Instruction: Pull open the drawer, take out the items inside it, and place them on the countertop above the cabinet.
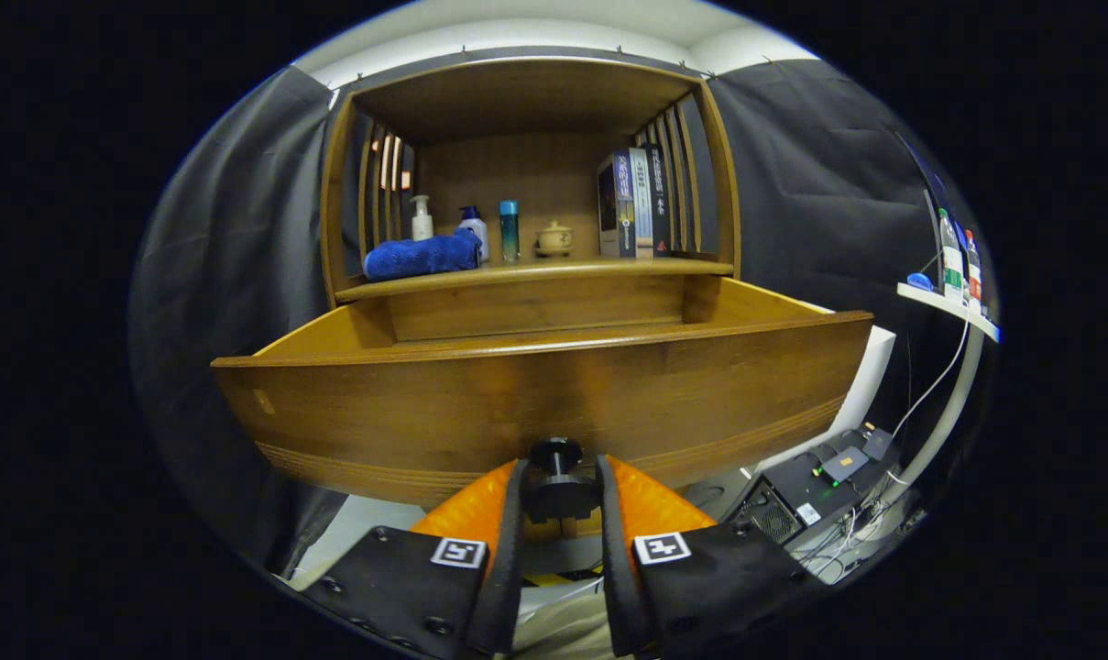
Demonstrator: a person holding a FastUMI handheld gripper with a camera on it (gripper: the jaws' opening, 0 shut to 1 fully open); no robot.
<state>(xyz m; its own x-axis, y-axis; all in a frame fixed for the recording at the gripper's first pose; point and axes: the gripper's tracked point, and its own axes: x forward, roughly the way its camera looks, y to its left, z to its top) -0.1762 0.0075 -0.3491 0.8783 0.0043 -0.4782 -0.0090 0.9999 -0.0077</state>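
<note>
The wooden drawer [535, 394] stands pulled far out of the cabinet [526, 183], its front panel close ahead of me. My gripper [558, 486] is shut on the drawer's dark round knob [555, 458], one finger pressing on each side of it. The drawer's inside is hidden behind its front panel. The countertop [535, 272] above the drawer carries a folded blue towel [422, 256], a white pump bottle [421, 218], a blue-capped bottle [473, 229], a teal bottle [509, 230], a small lidded ceramic jar [554, 239] and a few upright books [634, 203].
To the right, a white shelf [946, 308] holds bottles [950, 257], with cables hanging from it. Below on the floor sits a black computer box [801, 504] with small devices and wires. Black cloth walls flank the cabinet on both sides.
</note>
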